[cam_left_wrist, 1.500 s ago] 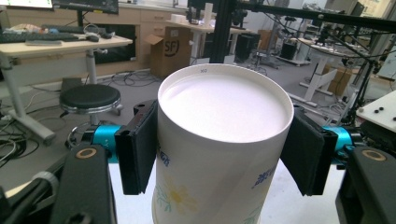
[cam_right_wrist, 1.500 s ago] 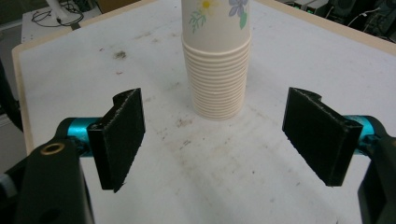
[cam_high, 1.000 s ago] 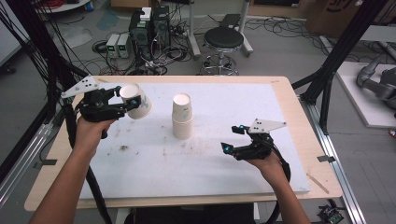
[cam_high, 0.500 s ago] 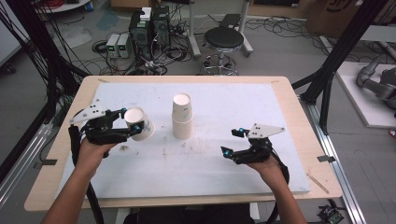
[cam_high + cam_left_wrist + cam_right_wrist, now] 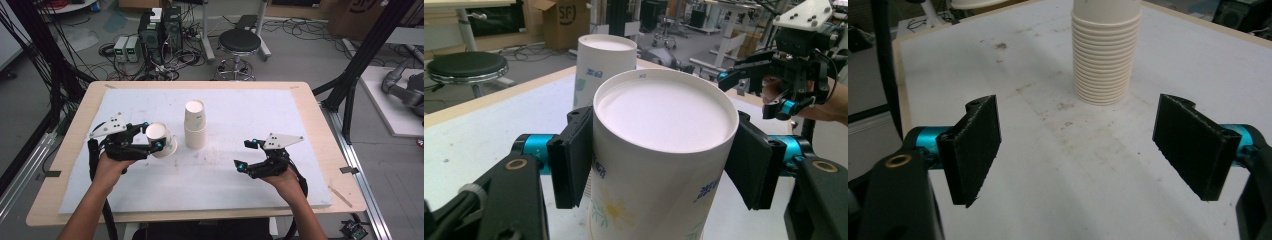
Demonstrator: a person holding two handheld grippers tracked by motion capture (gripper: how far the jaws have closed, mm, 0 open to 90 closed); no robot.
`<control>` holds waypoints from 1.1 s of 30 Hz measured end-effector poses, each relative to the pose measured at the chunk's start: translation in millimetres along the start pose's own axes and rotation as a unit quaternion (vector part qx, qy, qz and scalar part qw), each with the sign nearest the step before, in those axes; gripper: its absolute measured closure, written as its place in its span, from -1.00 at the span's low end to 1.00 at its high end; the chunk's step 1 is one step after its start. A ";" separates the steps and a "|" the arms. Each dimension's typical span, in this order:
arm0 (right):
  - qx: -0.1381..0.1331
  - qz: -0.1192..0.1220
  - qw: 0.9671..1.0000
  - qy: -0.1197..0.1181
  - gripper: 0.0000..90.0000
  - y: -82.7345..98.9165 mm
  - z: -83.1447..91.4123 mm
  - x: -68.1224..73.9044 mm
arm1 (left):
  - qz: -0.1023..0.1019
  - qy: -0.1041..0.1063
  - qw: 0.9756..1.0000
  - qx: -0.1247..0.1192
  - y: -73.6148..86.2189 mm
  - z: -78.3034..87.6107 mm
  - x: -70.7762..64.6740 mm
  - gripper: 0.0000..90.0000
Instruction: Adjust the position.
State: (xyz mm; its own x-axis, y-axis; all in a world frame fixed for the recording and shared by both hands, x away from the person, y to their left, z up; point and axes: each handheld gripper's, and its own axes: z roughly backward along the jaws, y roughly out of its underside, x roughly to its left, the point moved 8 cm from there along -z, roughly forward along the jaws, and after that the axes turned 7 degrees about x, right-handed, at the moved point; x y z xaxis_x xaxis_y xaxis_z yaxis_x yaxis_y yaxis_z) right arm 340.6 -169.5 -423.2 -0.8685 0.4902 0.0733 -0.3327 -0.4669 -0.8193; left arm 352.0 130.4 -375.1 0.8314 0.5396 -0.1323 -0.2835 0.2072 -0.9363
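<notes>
Left tongs [image 5: 156,138]: closed on a paper cup [image 5: 161,139], one black pad on each side of the wall, a little under the rim; the cup fills the gap between the jaws in the left gripper view.
Right tongs [image 5: 246,155]: wide, nothing between the jaws; they hang low over the mat [image 5: 220,175], well apart from the cups.
Cup place: in the left tongs, upside down and tilted, low over the left part of the mat, near the stack [image 5: 195,125] but apart from it. I cannot tell if its lower edge touches the mat.
Stack: upright near the middle of the mat, many cups nested, rims showing as rings in the right gripper view [image 5: 1105,55].
Weight: I judge it very light; one pair of tongs is enough.
Stiffness: thin paper wall, soft; a hard squeeze would likely dent it or make it oval.
Surface: smooth printed paper and a tapered wall, so it may slide out toward the narrow end.
Where to hold: across the wall near the closed bottom, which is stiffer than the middle.
Risk: an empty cup tips easily when set down crooked.
</notes>
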 end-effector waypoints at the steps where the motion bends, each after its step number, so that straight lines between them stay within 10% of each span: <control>1: -0.002 -0.001 1.000 -0.004 -0.56 -0.7 -0.5 1.4 | 0.000 0.001 1.000 0.001 0.3 -1.2 -0.8 -0.25; 18: -0.013 0.051 0.996 -0.067 -0.56 -21.0 -15.0 28.0 | -0.014 0.040 0.999 0.006 3.2 -19.7 -25.0 -0.25; 33: -0.030 0.073 0.990 -0.118 -0.56 -35.5 -31.4 49.1 | -0.050 0.117 0.992 0.014 -4.0 -40.0 -62.5 -0.23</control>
State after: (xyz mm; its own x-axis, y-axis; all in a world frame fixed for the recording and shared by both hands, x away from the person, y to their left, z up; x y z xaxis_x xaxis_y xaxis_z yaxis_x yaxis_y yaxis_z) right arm 321.3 -105.8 -408.3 -0.9696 0.2318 0.0778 -0.1821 -0.4722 -0.8625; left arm 320.2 63.2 -376.1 0.9433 0.3120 -0.1132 -0.2038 0.2751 -0.9396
